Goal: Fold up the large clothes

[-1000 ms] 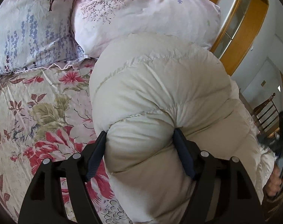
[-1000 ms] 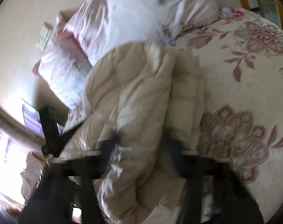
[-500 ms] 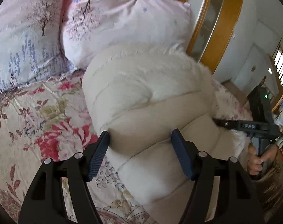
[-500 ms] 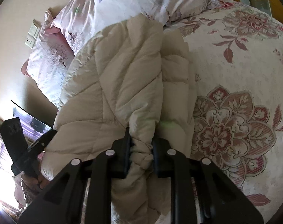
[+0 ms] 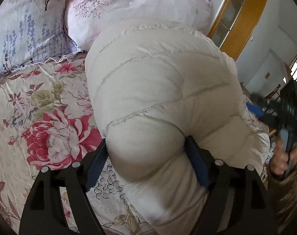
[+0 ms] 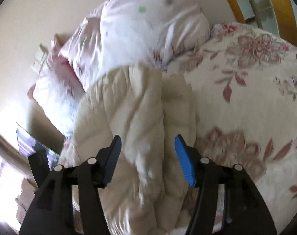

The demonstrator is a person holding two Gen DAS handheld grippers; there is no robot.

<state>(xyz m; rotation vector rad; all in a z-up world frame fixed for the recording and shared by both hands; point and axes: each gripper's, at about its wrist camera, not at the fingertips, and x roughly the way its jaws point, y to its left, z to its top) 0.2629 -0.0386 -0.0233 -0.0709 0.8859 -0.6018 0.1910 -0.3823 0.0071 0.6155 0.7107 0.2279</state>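
Note:
A puffy cream down jacket (image 5: 158, 82) lies bunched on the floral bedspread (image 5: 40, 117). My left gripper (image 5: 146, 156) has a thick rolled fold of it between its blue pads (image 5: 197, 166). Both pads still touch the bulge while the jaws are opening. In the right wrist view the same jacket (image 6: 140, 113) lies below my right gripper (image 6: 148, 137). Its jaws are opening and its blue pads (image 6: 184, 160) stand apart, clear of the fabric, with a loose ridge of jacket between them. The right gripper with the hand (image 5: 281, 156) holding it also shows at the right edge of the left wrist view.
Two pillows (image 5: 128, 5) lie against the head of the bed, right behind the jacket. The bedspread (image 6: 246, 98) stretches out flat to the jacket's right. A wooden door frame (image 5: 244, 23) and a pale wall stand beyond the bed.
The right gripper has let go of the pinched jacket ridge and its jaws have spread apart. The left gripper's jaws have widened slightly around the fold and it has shifted a little.

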